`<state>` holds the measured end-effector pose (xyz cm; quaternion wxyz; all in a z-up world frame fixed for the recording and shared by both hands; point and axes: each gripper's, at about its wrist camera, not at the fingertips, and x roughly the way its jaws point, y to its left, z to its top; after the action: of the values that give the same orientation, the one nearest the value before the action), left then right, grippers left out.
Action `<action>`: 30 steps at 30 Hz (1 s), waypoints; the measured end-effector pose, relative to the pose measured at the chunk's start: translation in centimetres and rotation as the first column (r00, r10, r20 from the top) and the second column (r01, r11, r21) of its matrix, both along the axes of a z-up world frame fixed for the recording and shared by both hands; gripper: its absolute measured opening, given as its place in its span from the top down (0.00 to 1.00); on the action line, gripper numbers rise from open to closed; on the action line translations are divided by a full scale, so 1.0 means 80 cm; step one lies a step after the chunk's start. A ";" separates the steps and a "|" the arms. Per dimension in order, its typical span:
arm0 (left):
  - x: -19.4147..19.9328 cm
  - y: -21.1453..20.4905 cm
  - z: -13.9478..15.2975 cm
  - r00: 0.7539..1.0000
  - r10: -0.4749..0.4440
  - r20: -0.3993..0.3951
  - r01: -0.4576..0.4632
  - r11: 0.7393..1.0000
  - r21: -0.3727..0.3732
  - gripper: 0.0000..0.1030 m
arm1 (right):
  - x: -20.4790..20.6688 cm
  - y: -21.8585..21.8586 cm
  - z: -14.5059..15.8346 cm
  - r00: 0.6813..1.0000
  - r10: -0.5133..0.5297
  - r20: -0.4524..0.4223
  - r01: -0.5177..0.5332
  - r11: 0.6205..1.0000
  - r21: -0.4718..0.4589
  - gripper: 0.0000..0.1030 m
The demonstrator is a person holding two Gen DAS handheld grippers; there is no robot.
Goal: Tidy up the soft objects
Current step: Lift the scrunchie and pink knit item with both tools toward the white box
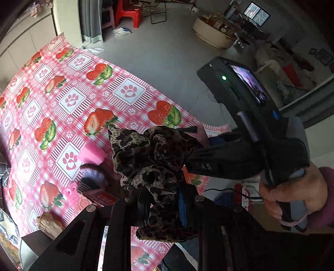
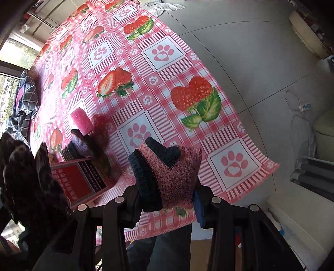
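My left gripper (image 1: 161, 205) is shut on a leopard-print scrunchie (image 1: 150, 154) and holds it above the table's near edge. It shows as a dark blurred mass at the left of the right wrist view (image 2: 27, 177). My right gripper (image 2: 167, 198) is shut on a pink and navy knitted sock (image 2: 173, 173), held above the table edge; in the left wrist view the right gripper body (image 1: 240, 158) reaches in beside the scrunchie. A pink sponge (image 2: 80, 121) and a dark knitted item (image 2: 78, 146) lie on the strawberry tablecloth (image 2: 167, 100) by a red box (image 2: 79, 183).
The pink sponge (image 1: 92, 154) and the dark knitted item (image 1: 91, 177) also show in the left wrist view. A plaid cloth (image 2: 27, 100) lies at the table's far left. Grey floor (image 1: 167, 58) lies beyond, with red stools (image 1: 129, 12) and a round low table (image 1: 215, 33).
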<state>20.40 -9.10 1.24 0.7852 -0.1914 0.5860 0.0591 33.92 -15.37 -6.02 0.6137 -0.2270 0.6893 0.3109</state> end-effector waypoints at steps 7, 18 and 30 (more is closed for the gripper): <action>-0.063 -0.046 0.006 0.999 -0.045 -0.028 0.045 0.999 0.006 0.77 | -0.048 -0.028 -0.002 0.999 0.035 -0.003 -0.035 0.999 -0.035 0.59; -0.179 -0.055 -0.013 0.989 0.057 -0.135 -0.050 0.997 0.058 0.77 | -0.154 -0.032 -0.007 0.985 0.149 -0.083 -0.152 0.988 -0.035 0.59; -0.274 -0.017 -0.011 0.940 0.312 -0.141 -0.295 0.947 0.126 0.77 | -0.258 -0.004 0.002 0.933 0.345 -0.097 -0.349 0.937 -0.024 0.59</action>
<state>-1.56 -10.43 0.34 0.7262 -0.2335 0.6064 0.2246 13.26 -15.68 -5.85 0.5122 -0.3434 0.6719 0.4102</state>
